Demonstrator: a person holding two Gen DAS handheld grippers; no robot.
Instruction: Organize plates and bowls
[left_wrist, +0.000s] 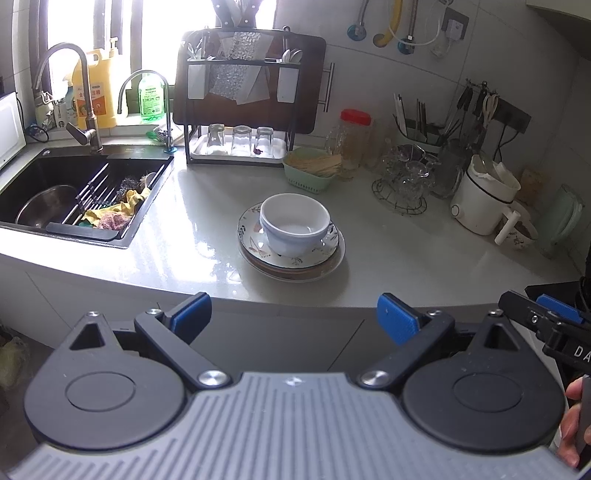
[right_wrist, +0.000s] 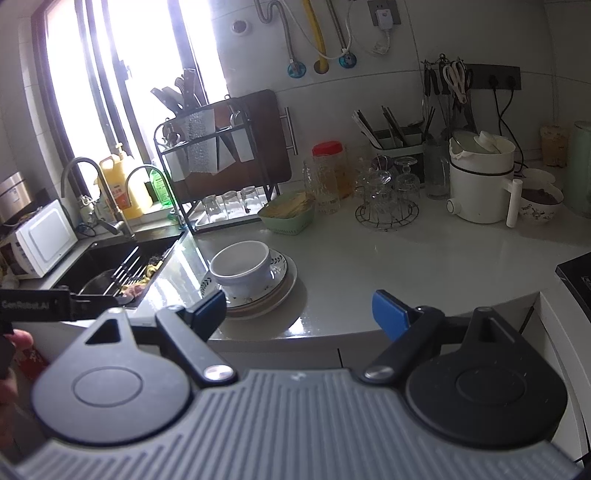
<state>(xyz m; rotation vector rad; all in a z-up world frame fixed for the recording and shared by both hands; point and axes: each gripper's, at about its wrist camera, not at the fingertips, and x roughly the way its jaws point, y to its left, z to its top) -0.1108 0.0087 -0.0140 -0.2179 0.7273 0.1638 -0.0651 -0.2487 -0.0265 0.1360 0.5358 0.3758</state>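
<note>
Right now both tools are hovering off the counter's front edge, the left gripper (left_wrist: 293, 317) and the right gripper (right_wrist: 299, 312) each standing spread wide with nothing between the blue pads. A white bowl (left_wrist: 294, 223) is sitting on a stack of plates (left_wrist: 295, 264) on the pale countertop (left_wrist: 406, 254), just right of the sink (left_wrist: 74, 192).

Blown-out window (left_wrist: 122, 33) glare (fisheye-bent edges)

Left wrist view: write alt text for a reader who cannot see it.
A white bowl sits on stacked plates on a pale kitchen counter, beyond the left gripper, whose jaws stand open and empty. A dark sink lies to the left.
</note>
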